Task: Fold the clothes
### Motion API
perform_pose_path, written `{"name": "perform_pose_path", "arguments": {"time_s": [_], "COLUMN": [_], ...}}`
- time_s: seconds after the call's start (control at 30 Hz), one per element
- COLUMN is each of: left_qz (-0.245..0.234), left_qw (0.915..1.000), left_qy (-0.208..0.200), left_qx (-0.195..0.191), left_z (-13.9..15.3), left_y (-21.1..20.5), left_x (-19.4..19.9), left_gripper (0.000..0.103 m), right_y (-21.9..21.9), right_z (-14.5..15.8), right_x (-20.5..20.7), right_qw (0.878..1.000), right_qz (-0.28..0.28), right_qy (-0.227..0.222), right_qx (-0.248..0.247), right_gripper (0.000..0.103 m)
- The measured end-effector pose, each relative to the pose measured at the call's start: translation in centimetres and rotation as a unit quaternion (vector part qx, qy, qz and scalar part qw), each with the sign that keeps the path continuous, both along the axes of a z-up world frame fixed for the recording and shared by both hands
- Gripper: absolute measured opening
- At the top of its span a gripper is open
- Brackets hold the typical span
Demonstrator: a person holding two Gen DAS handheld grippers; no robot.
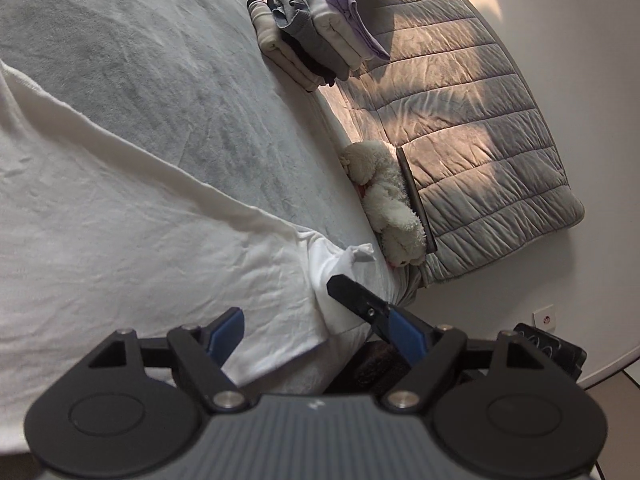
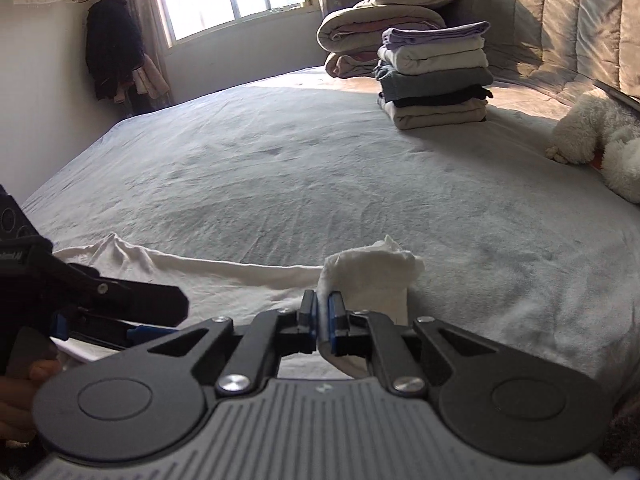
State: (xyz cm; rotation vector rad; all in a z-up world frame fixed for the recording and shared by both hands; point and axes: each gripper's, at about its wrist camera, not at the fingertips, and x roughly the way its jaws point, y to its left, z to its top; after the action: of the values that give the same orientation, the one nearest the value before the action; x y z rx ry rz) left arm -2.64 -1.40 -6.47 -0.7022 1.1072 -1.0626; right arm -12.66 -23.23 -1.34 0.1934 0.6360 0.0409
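White garment (image 2: 240, 280) lies spread along the near edge of the bed, thin and finely creased; the right gripper (image 2: 322, 312) is clamped on a bunched corner of it, its blue-padded fingers (image 2: 335, 312) pressed together on the cloth, which rises above them in a soft crumpled tuft; the left gripper (image 1: 288, 308) sits just beside, jaws spread wide, the white fabric between and under them — its fingers (image 1: 230, 326) grip nothing. In the right wrist view the left gripper (image 2: 132, 304) appears at the left edge, low over the same cloth, held by a hand (image 2: 20, 396).

Beyond lies the bed (image 2: 320, 168), covered in a pale grey, faintly napped sheet with shallow wrinkles; at its far side stands a neat stack of folded clothes (image 2: 434, 76) — lilac on top, then cream, grey, black, beige. A fluffy white plush toy (image 2: 600, 136) lies at the bed's right edge; a grey quilted cover (image 1: 460, 100) lies behind it; rolled bedding and pillows (image 2: 384, 12) pile up near the window.
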Motion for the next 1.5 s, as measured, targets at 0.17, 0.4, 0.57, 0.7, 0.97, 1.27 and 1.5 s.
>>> {"name": "perform_pose_path", "arguments": {"time_s": [0.17,0.4,0.57,0.7,0.97,1.27,1.5], "left_qz": [0.003,0.043,0.073,0.105,0.151,0.184,0.202], "left_qw": [0.9996,0.9987,0.9963,0.9926,0.9764,0.9511,0.934], "left_qy": [0.025,0.024,0.026,0.015,-0.065,-0.119,-0.134], "left_qx": [-0.01,0.017,0.036,0.06,0.14,0.217,0.262], "left_z": [-0.8,-1.2,-1.4,-1.1,2.7,5.9,7.5], "left_y": [-0.7,-0.3,0.1,0.7,2.7,5.9,8.6], "left_x": [0.4,0.8,1.1,1.1,0.8,1.4,2.4], "left_gripper": [0.079,0.049,0.03,0.007,0.003,0.003,0.003], "right_y": [3.2,5.1,5.0,5.3,7.7,11.3,14.1], "right_z": [-0.2,-0.8,-0.9,-0.7,0.1,1.0,1.3], "right_x": [0.7,0.8,1.2,1.3,2.5,3.9,6.1], "right_qw": [0.997,0.993,0.992,0.991,0.988,0.982,0.975], "right_qz": [0.074,0.114,0.118,0.122,0.133,0.129,0.145], "right_qy": [0.009,0.017,0.021,0.02,0.013,0.0,0.009], "right_qx": [-0.009,-0.005,0.023,0.048,0.074,0.135,0.171], "right_gripper": [0.007,0.007,0.007,0.007,0.007,0.007,0.007]}}
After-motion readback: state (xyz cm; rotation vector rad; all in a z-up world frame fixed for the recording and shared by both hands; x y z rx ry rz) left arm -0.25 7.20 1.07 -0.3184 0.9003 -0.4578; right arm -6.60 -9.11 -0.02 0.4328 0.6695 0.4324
